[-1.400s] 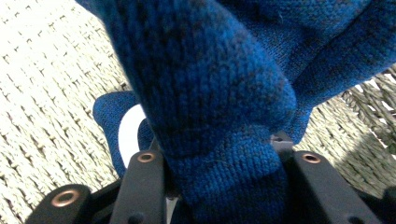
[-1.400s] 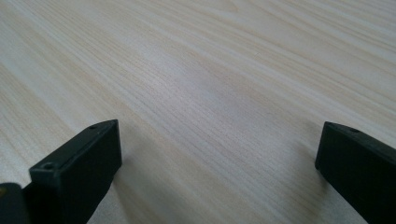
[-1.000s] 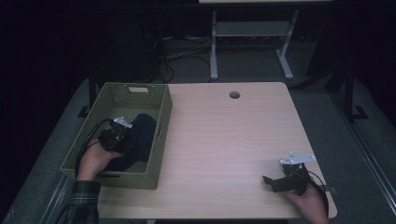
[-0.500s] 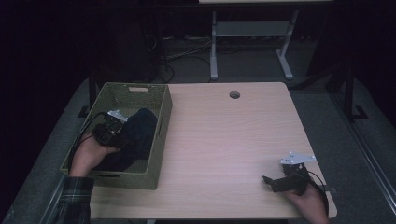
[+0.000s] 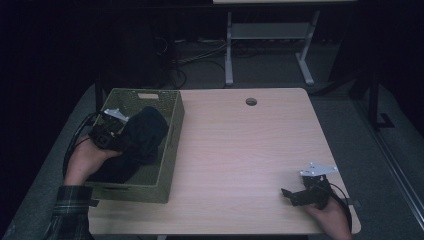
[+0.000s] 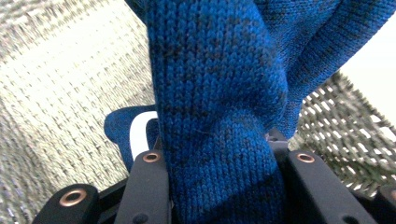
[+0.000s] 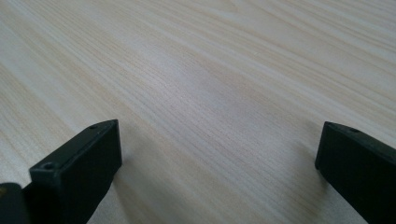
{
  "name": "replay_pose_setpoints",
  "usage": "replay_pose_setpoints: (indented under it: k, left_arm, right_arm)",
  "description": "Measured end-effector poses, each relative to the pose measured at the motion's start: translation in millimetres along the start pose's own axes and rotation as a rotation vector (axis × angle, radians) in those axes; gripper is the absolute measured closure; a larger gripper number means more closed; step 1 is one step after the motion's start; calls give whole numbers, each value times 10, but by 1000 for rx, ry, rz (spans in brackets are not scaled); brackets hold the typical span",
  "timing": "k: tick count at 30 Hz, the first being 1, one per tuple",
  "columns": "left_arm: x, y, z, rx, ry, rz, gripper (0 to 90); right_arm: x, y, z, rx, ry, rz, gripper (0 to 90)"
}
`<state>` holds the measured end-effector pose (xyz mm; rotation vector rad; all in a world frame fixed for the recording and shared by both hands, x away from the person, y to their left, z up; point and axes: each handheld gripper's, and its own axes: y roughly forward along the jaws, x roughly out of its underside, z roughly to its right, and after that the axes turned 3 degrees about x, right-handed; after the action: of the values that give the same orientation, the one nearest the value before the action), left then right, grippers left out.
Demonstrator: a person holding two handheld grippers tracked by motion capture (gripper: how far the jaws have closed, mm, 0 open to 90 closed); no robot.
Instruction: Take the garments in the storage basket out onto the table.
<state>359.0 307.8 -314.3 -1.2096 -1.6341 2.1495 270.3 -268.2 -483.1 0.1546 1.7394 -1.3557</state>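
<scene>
**Knit lifting out of basket – snag risk**

Right gripper near counter front edge, jaws wide, nothing btwn. Left gripper clamps blue knit garment over green basket. Risk: trailing fabric may catch basket rim, dragging it.

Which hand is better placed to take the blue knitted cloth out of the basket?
Left. The left claw already clamps the blue knitted cloth inside the basket; the right claw is open above the bare table.
</scene>
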Motion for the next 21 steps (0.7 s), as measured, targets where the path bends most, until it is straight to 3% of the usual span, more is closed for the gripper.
replay_pose_setpoints:
  k: [10,21]
  left_arm:
    - [-122,-271,11,-16,5,29,647]
    - [-370,-470,121,-23,46,64,646]
  right_arm:
    - [0,0,1,-2,-1,0,1]
    - [0,-1,1,-2,-2,0,1]
